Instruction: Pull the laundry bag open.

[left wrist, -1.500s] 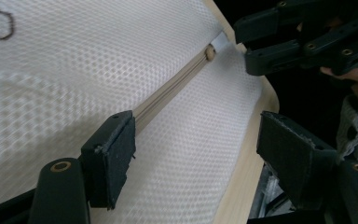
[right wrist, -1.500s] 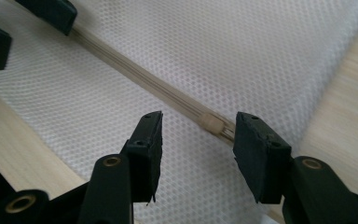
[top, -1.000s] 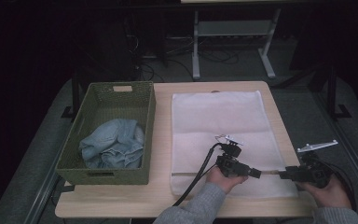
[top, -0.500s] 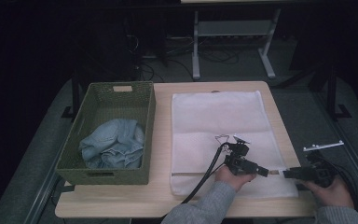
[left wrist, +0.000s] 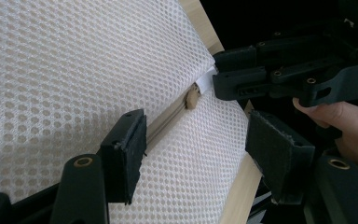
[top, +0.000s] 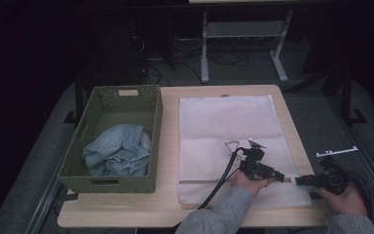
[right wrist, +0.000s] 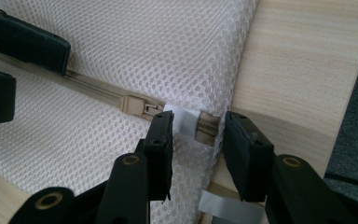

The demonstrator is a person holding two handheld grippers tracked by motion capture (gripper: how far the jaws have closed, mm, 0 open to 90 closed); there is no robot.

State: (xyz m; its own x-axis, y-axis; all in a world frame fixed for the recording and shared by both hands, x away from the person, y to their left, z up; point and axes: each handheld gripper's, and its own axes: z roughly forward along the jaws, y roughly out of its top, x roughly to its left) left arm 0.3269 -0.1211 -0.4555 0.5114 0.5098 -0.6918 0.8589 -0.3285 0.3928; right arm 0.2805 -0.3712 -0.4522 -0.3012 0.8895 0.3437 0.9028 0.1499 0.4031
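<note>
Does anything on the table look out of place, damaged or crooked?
Nothing stands out. The white mesh bag lies flat and square on the table, its zipper closed and intact. The denim cloth is only crumpled inside the green basket.

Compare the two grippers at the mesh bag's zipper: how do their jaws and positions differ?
The left gripper has its jaws wide apart, straddling the zipper short of the slider. The right gripper has its jaws closer together, around the zipper's end at the mesh bag corner. Both are open, facing each other.
</note>
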